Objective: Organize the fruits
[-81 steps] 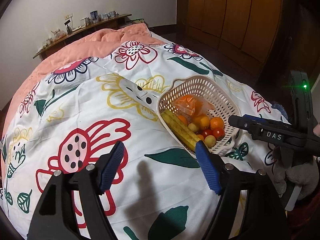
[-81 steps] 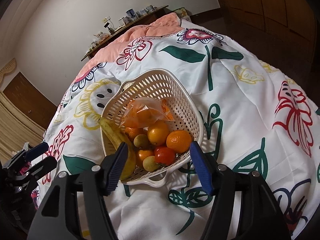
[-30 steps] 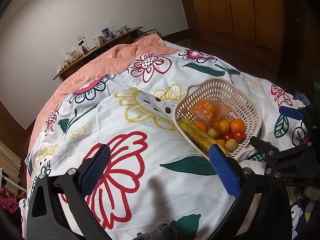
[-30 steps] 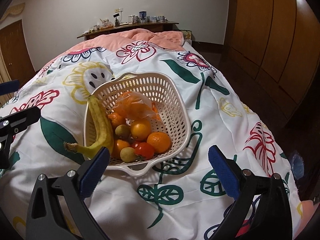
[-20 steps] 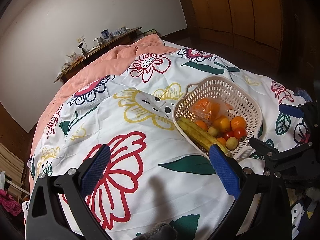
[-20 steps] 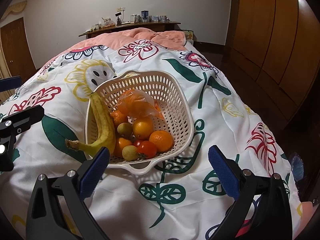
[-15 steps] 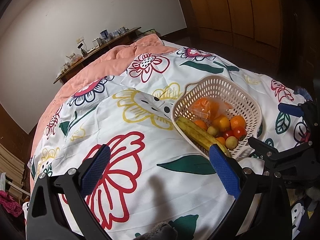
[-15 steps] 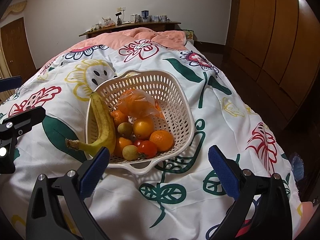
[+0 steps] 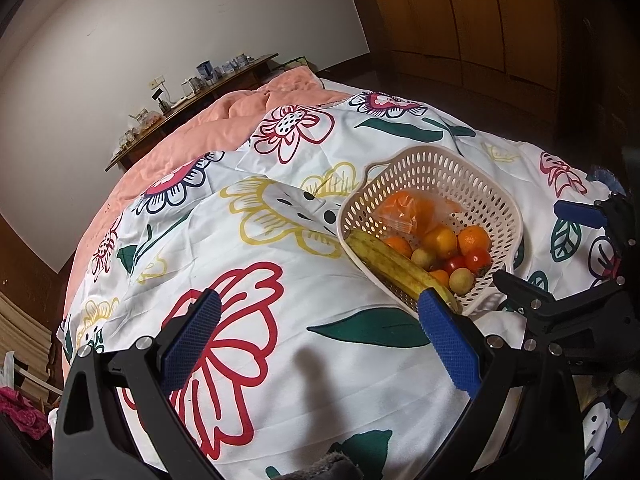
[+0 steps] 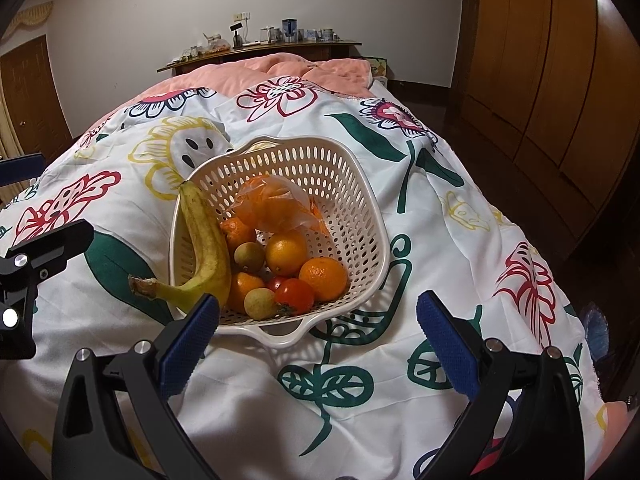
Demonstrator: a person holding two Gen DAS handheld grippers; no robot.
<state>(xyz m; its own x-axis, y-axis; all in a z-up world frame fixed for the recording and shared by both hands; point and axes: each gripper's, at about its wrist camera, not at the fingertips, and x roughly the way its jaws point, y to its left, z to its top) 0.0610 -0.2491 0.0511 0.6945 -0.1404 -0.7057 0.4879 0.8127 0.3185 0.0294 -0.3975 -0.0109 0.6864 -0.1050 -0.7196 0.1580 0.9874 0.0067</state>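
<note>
A cream perforated basket [image 10: 352, 184] [image 9: 432, 168] rests on a flowered bedspread [image 10: 420, 240]. It holds a spotted banana [image 10: 204, 236] [image 9: 396, 266] leaning over its left rim, several oranges [image 10: 323, 273], a red tomato [image 10: 295, 295], small green-yellow fruits [image 10: 260, 303] and a clear bag of oranges [image 10: 272, 204]. My right gripper [image 10: 318, 342] hovers open just in front of the basket's near rim, with nothing between its blue pads. My left gripper [image 9: 318, 340] is open over bare bedspread, left of the basket; its right pad overlaps the banana's tip in view.
A pink quilt [image 10: 280, 66] covers the bed's far end, before a wooden shelf [image 10: 260, 50] crowded with small jars and cups. Wooden wardrobe doors [image 10: 560, 80] run along the right. The left gripper [image 10: 24, 272] shows at the right wrist view's left edge.
Both grippers opened wide since 2.7 s ago and pulled back from the basket. Over the last second the views have barely shifted, and the fruit has not moved.
</note>
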